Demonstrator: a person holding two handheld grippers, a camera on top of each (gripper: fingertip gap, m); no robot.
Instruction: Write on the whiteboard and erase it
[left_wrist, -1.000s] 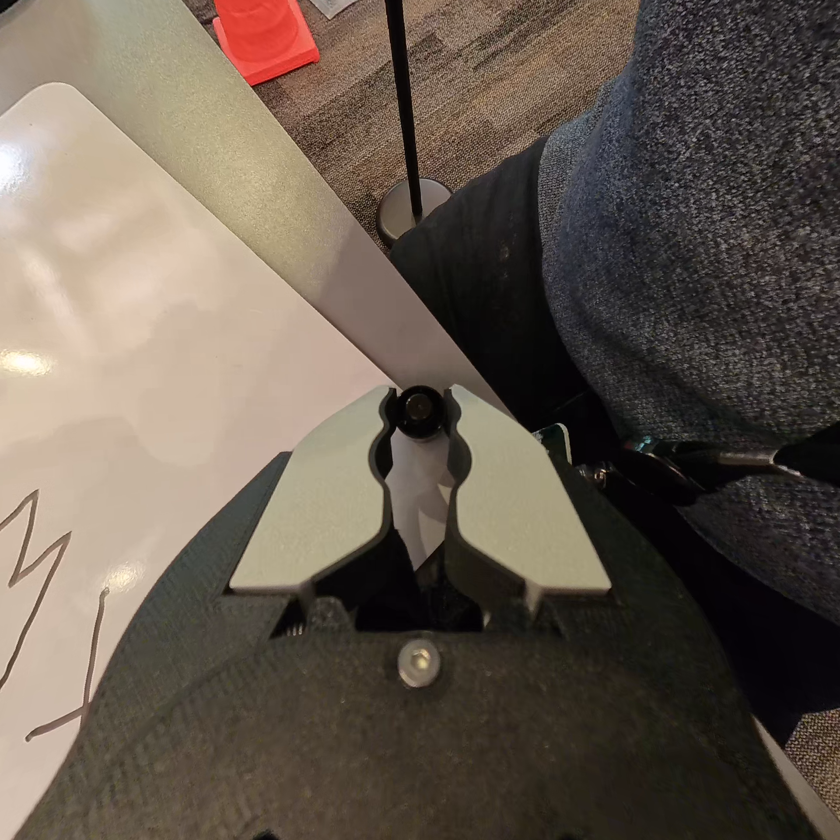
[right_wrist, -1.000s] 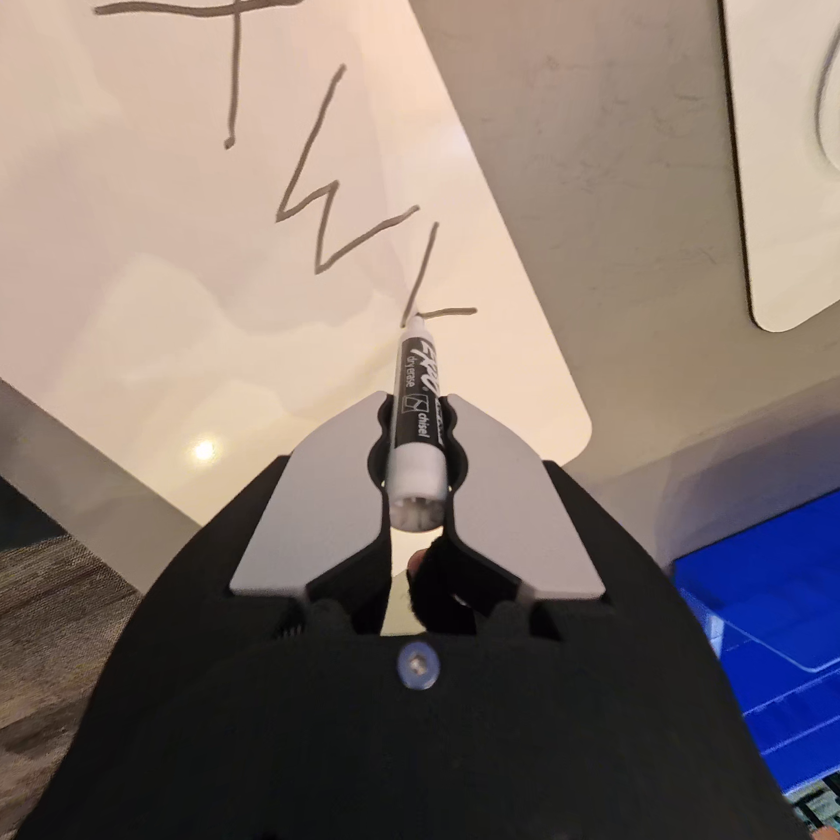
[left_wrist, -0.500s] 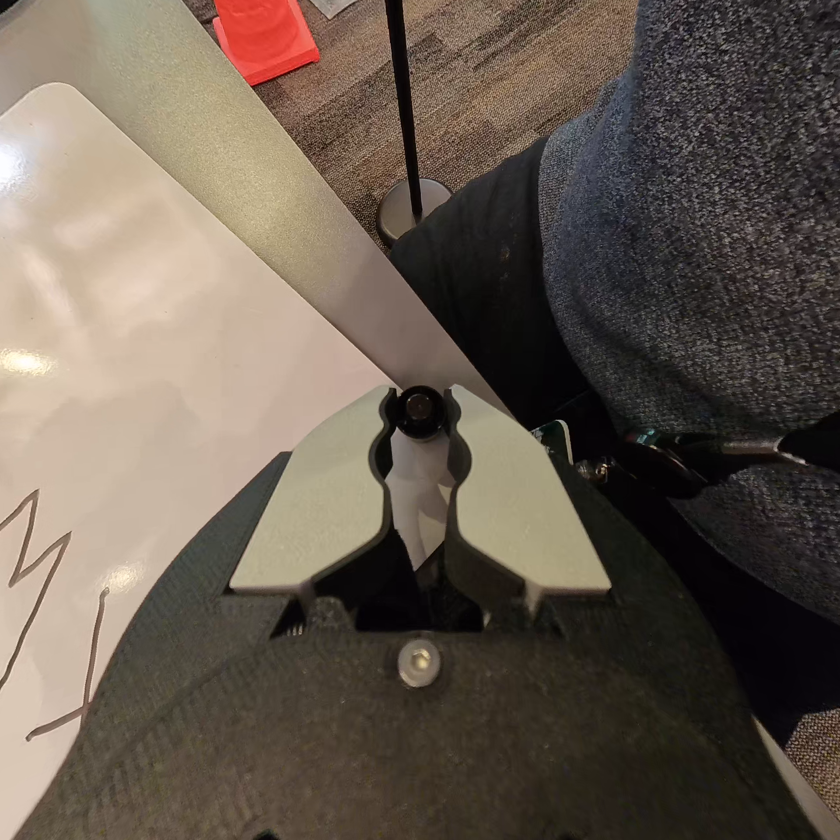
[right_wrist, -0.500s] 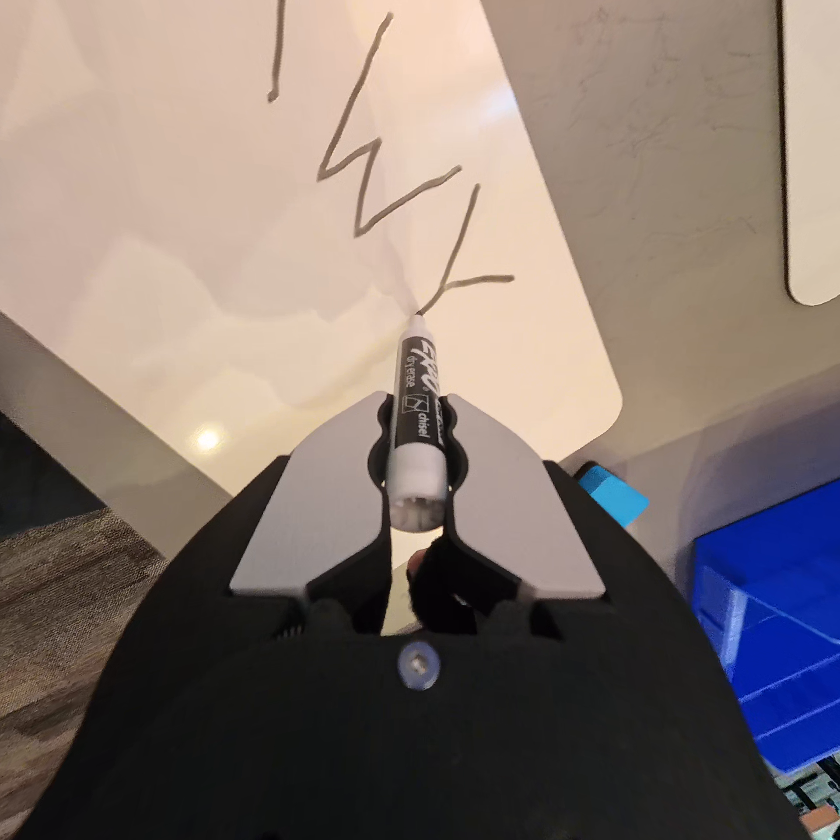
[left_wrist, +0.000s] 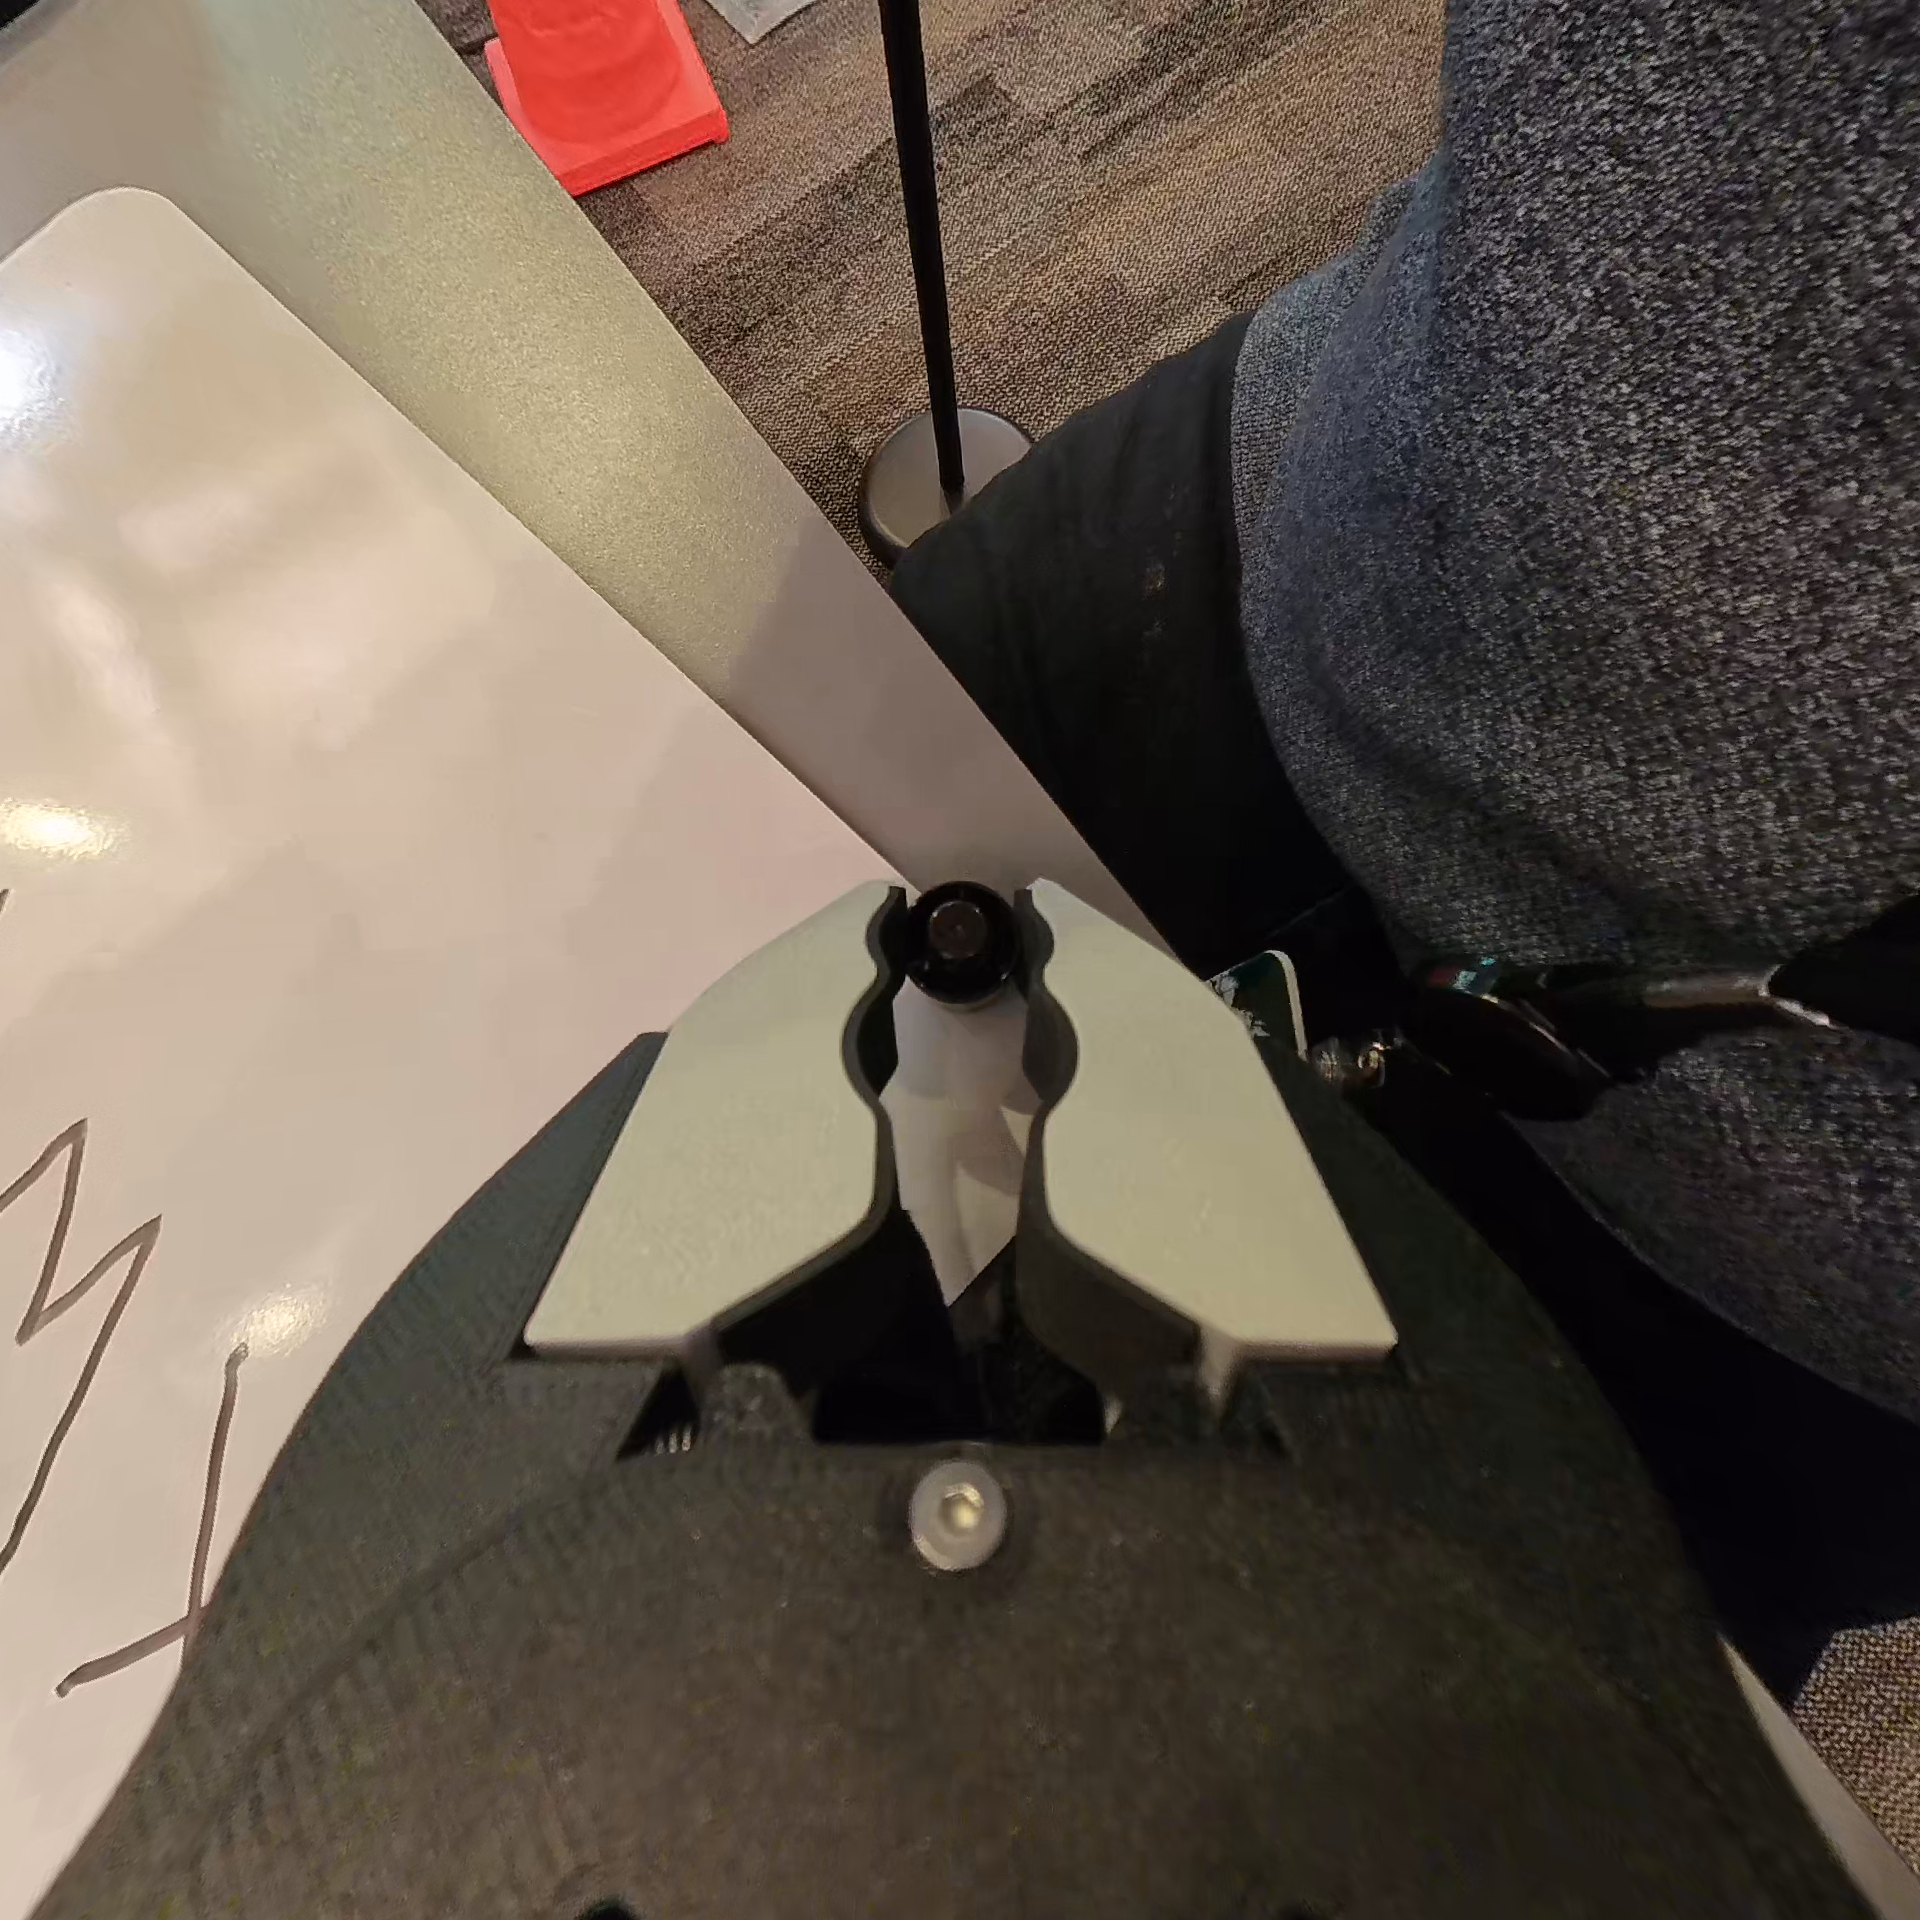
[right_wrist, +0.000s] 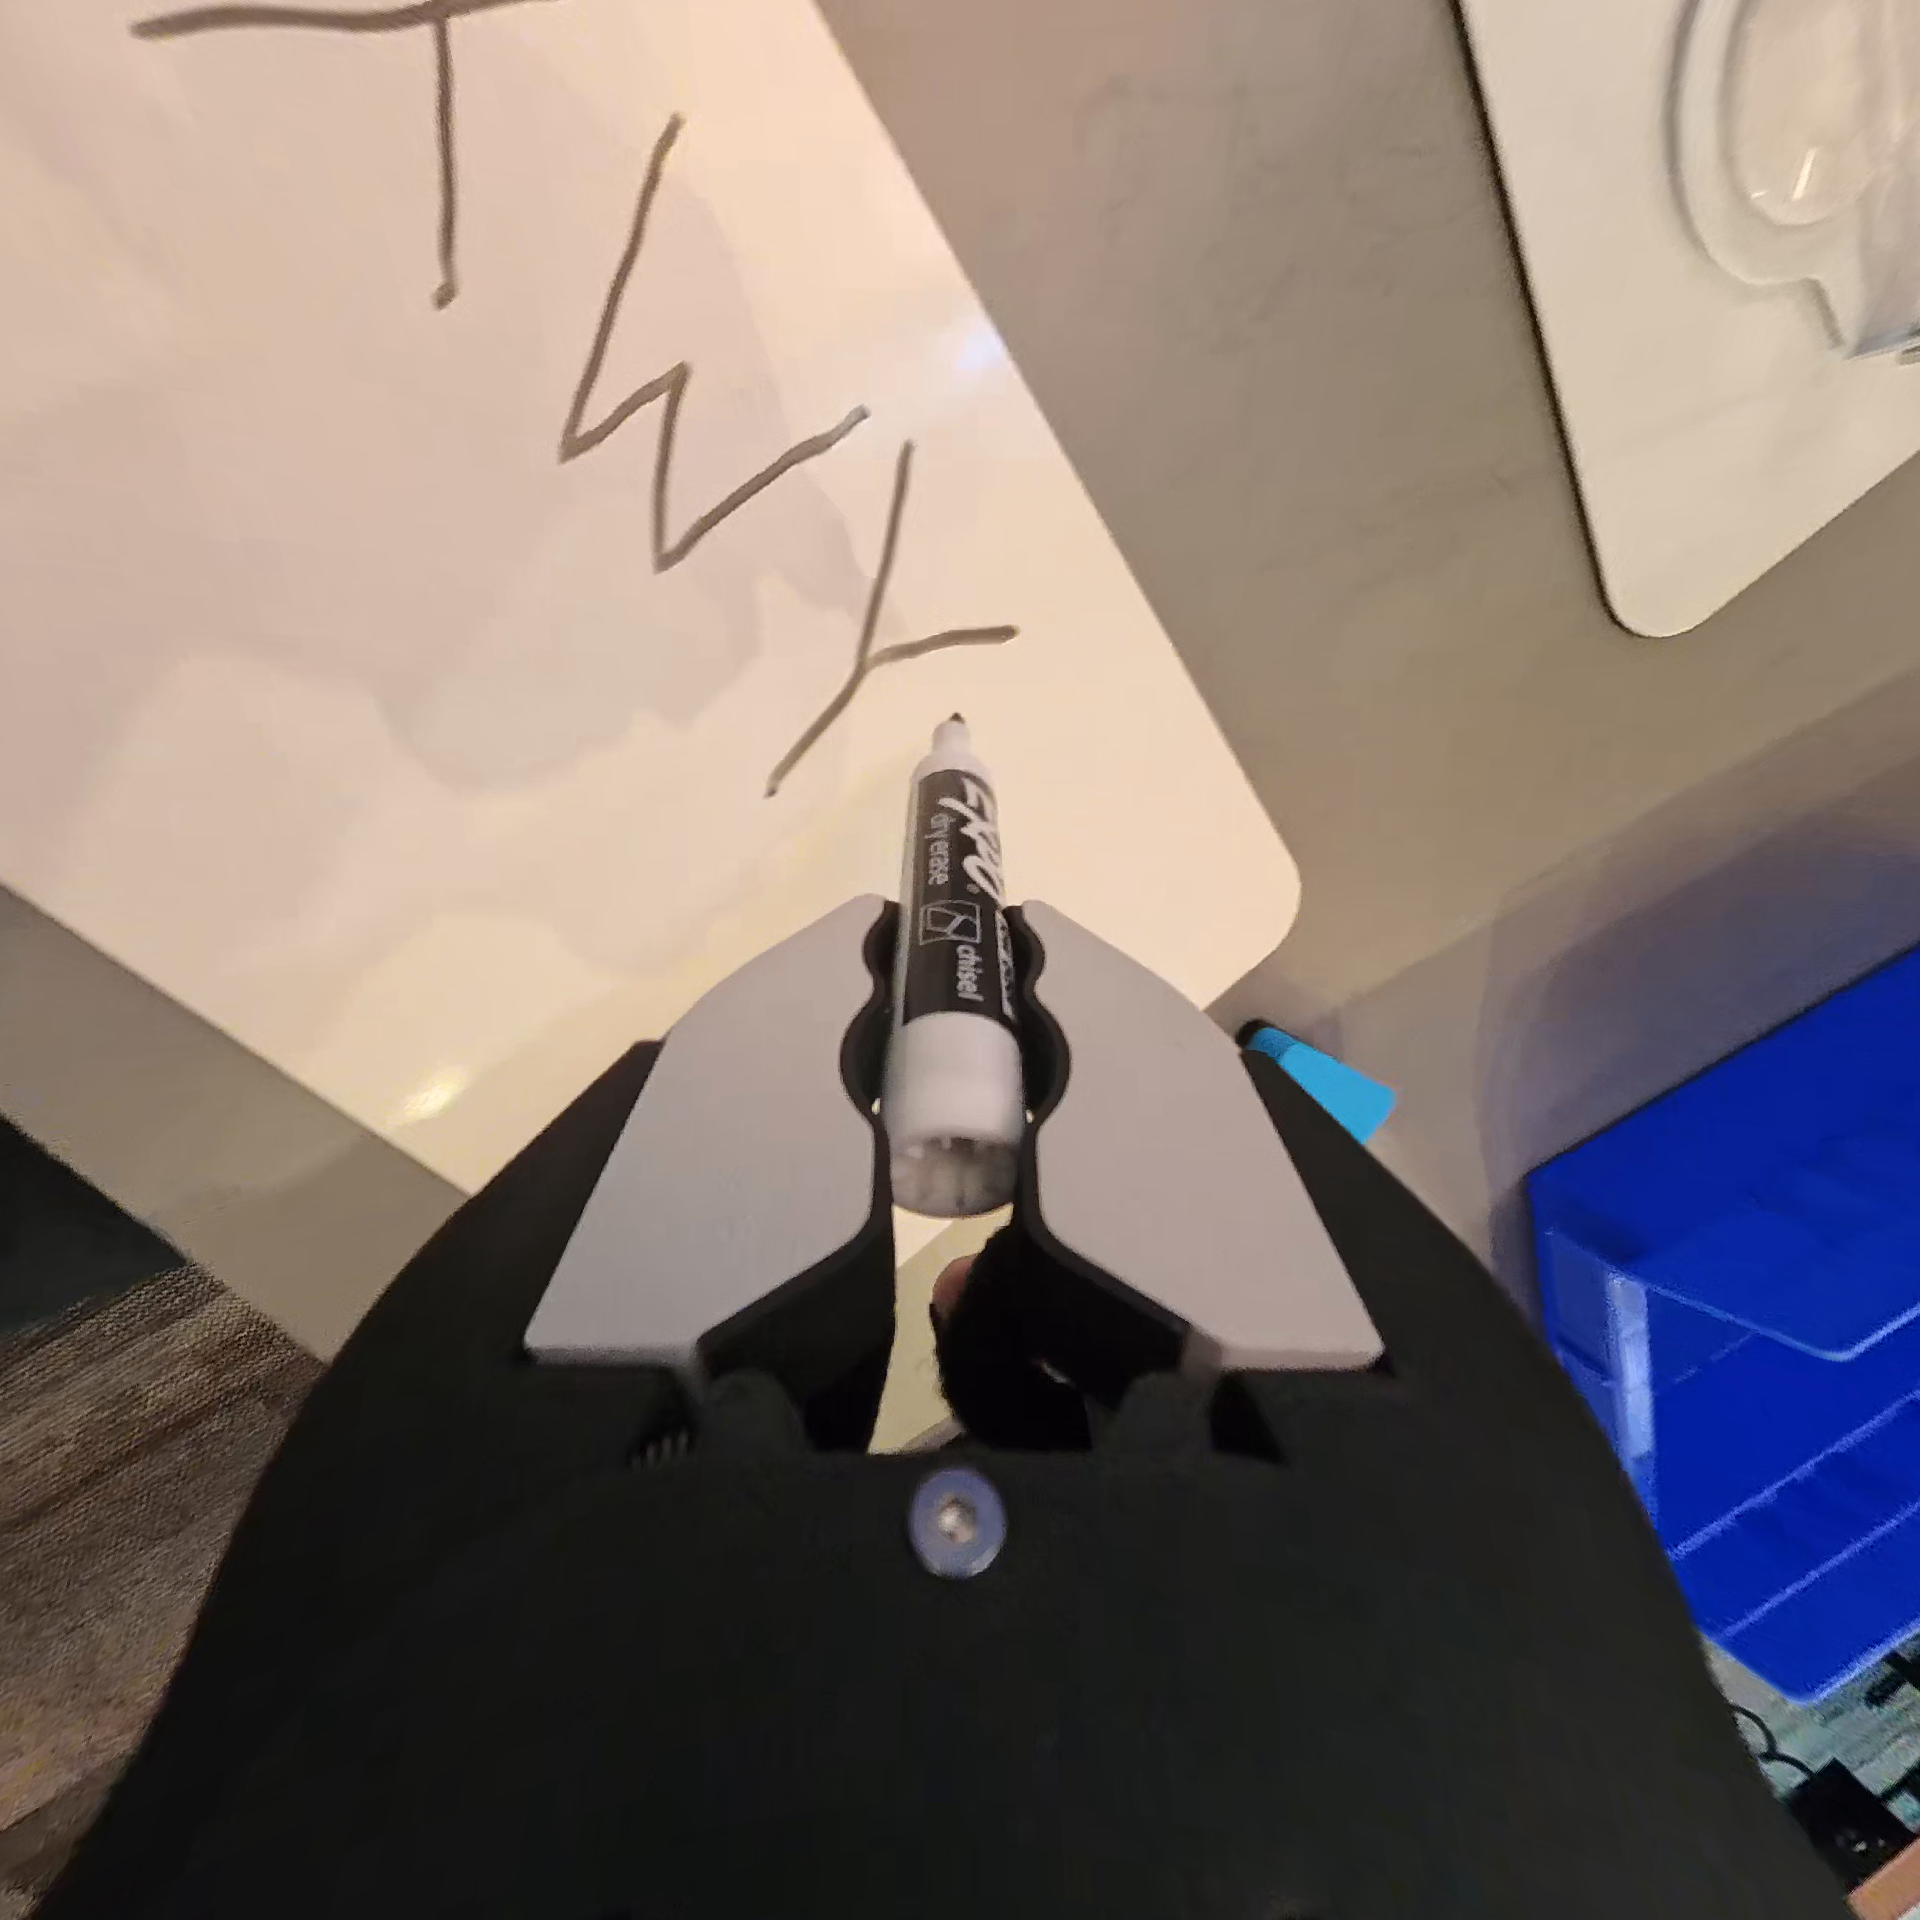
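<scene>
Marker work sits between strokes: the right gripper (right_wrist: 954, 925) clamps a black-and-white dry-erase marker (right_wrist: 954, 914), tip just right of the grey strokes (right_wrist: 727, 499) on the glossy white whiteboard (right_wrist: 312, 623). Only the left view shows the left gripper (left_wrist: 961, 914) pinching a small black cap (left_wrist: 958, 940), probably kept for recapping.

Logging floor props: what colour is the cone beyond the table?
Plain red-orange plastic cone, clearest in the left wrist view.
</scene>
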